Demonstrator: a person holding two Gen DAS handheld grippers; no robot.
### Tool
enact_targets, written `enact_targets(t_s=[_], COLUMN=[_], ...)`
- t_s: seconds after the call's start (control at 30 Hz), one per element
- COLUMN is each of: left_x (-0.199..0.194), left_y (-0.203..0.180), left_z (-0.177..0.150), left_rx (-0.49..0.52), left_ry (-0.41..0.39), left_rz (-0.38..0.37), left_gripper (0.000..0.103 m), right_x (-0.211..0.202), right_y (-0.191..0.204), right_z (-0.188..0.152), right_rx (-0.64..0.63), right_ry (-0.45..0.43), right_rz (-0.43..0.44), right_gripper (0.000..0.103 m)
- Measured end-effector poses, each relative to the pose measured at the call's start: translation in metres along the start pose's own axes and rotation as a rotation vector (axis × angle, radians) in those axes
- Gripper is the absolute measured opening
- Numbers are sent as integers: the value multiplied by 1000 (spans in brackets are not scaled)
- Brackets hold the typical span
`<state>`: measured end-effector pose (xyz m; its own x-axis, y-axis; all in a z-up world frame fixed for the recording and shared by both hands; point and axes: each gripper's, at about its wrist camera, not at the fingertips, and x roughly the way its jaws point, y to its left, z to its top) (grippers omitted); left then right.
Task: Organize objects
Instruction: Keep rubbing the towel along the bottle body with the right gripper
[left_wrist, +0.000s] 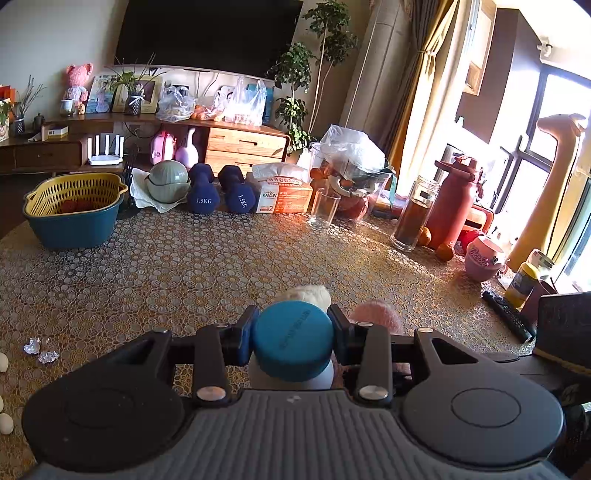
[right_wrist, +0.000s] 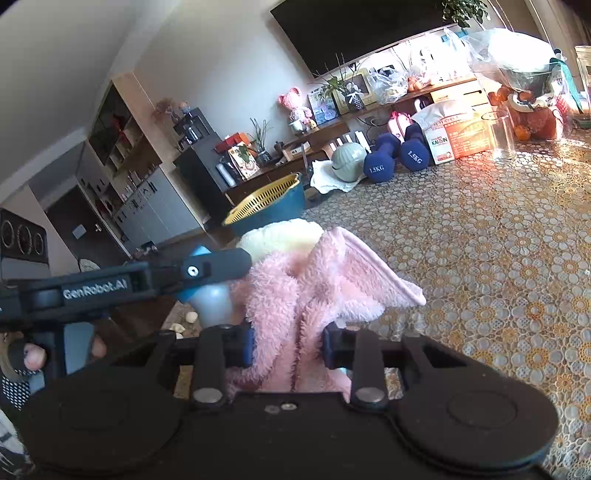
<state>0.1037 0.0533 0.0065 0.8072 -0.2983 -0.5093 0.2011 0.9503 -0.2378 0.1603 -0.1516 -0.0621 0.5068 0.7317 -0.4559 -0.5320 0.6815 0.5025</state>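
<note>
The bench (left_wrist: 184, 266), under a patterned lace cover, carries a yellow-and-blue basket (left_wrist: 74, 210) and 2 dumbbells (left_wrist: 218, 192) at its far side. Above its near edge, the right claw (right_wrist: 288, 349) is clenched on a fluffy pink towel (right_wrist: 295, 295), and the left claw (left_wrist: 293, 334) grips a bottle's blue cap (left_wrist: 293, 339), touching the towel.

A: The bottle (left_wrist: 291, 376) under the blue cap (left_wrist: 291, 339) is mostly hidden, and its lettering is unreadable.

B: The pink towel's (right_wrist: 295, 314) lower end disappears behind the right gripper (right_wrist: 288, 347).
</note>
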Motion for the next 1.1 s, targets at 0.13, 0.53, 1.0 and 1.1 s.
enact_targets(t_s=[0.13, 0.53, 1.0, 1.1], left_x=[0, -1, -2, -3], left_y=[2, 1, 5, 9], left_z=[-1, 0, 0, 0], left_rx=[-5, -7, -35, -52], left_ry=[-3, 9, 13, 14], left_rz=[-1, -3, 4, 4], left_gripper=[39, 39, 39, 39], right_x=[17, -1, -3, 5], right_y=[-14, -13, 2, 1], right_z=[-9, -7, 3, -2], right_rx=[10, 37, 78, 47], right_ry=[67, 36, 0, 24], right_rz=[-62, -77, 70, 26], right_gripper=[31, 30, 31, 31])
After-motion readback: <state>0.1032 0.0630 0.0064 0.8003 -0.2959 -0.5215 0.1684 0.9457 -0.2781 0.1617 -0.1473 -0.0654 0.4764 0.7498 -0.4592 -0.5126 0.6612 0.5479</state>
